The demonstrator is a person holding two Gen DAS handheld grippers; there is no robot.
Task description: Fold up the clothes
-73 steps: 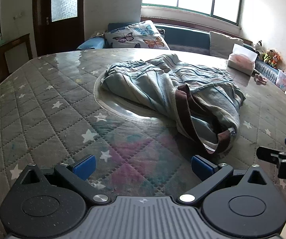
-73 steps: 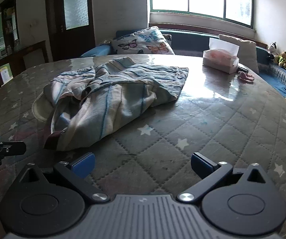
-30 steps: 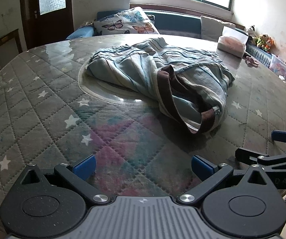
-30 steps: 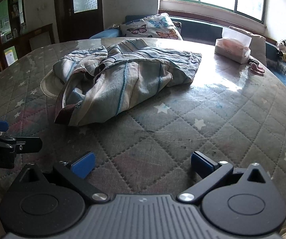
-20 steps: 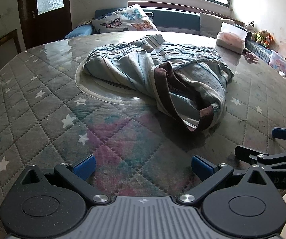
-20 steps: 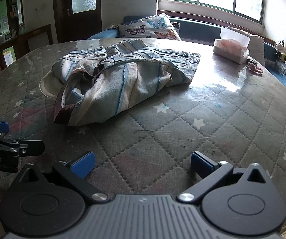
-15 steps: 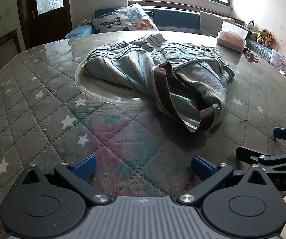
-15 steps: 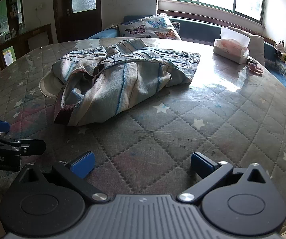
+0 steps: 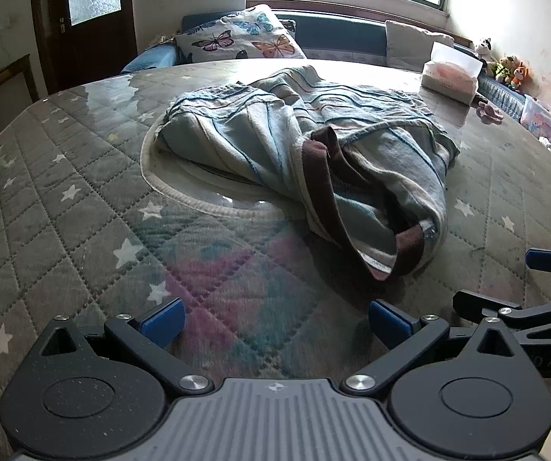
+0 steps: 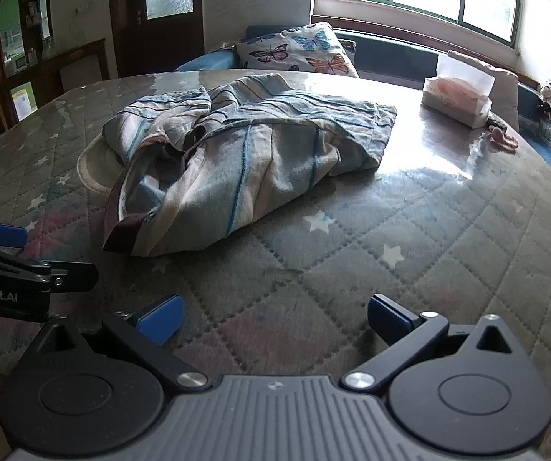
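Observation:
A crumpled light blue striped garment (image 9: 306,153) with a brown trim band (image 9: 336,207) lies bunched in the middle of the quilted star-pattern table (image 9: 83,230). It also shows in the right wrist view (image 10: 244,161). My left gripper (image 9: 275,320) is open and empty, low over the near table edge, short of the garment's brown hem. My right gripper (image 10: 273,317) is open and empty, also near the front edge, to the right of the garment. Each gripper shows at the side of the other's view.
A tissue box (image 10: 457,90) stands at the far right of the table, with a small pink item (image 10: 503,136) beside it. A round mat (image 9: 183,188) lies under the garment. A butterfly pillow (image 9: 237,38) and sofa sit behind the table.
Both grippers have moved a little closer to the garment over the last second. Both have stayed open, and the garment has not moved.

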